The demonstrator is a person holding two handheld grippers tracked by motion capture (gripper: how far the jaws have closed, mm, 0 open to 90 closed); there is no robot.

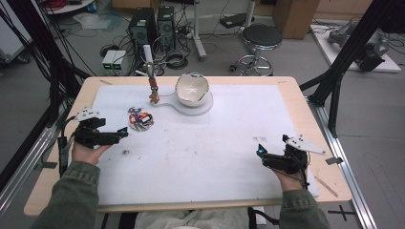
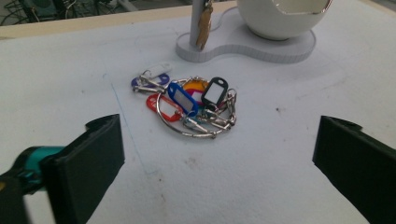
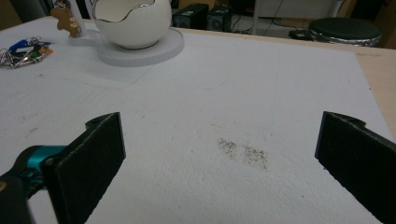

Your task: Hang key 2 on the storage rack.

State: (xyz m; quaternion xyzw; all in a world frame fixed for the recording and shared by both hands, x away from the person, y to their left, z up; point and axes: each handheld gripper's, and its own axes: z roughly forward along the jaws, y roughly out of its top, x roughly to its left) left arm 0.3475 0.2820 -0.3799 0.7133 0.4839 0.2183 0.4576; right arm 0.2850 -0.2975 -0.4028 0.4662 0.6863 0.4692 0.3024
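Key bunch (image 2: 189,105) on white mat | left gripper (image 2: 215,154) wide, empty, short of it | right gripper (image 3: 219,158) wide, idle | risk: pinching one loose tag, ring dangles or slips.

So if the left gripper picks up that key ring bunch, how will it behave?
The bunch looks floppy: loose tags and clips on a thin wire ring, so they would probably dangle and swing. Likely light. The smooth metal ring may slip between flat pads.

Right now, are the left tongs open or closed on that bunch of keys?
Open. In the left gripper view the left tongs stand wide apart, and the bunch of keys lies untouched on the white mat ahead of them.
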